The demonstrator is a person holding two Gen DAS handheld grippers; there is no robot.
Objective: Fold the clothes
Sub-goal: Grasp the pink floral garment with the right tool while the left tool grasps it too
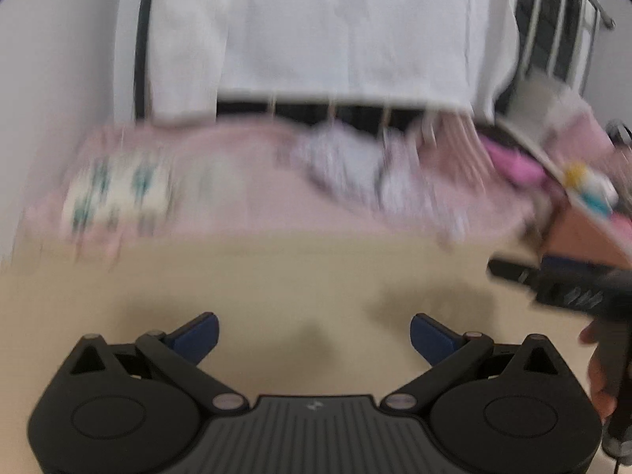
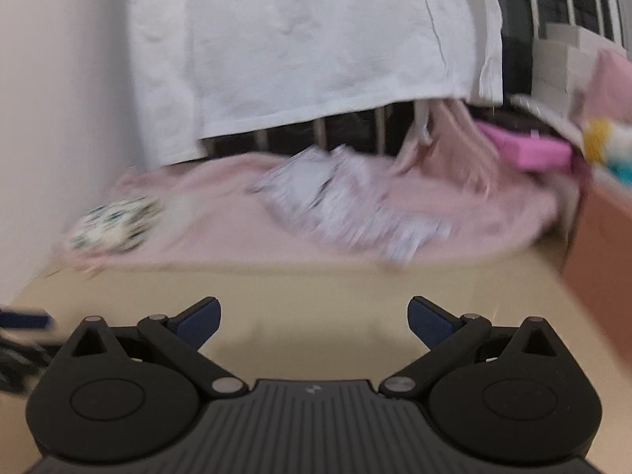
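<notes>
Blurred beige tabletop [image 2: 308,296], pink cloth [image 2: 454,213] heaped along its far edge, patterned white garment [image 2: 347,201] on top, white sheet [image 2: 300,51] hanging behind, brown box [image 2: 604,229] at right, left gripper [image 1: 314,339] and right gripper [image 2: 312,322] both spread wide, empty, above bare tabletop

Crumpled pink-white clothes [image 2: 339,197] — on pink sheet [image 2: 221,237]

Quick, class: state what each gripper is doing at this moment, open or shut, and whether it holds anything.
Left gripper: open, holding nothing, over the bare beige table.
Right gripper: open, holding nothing, also short of the pink cloth.
</notes>
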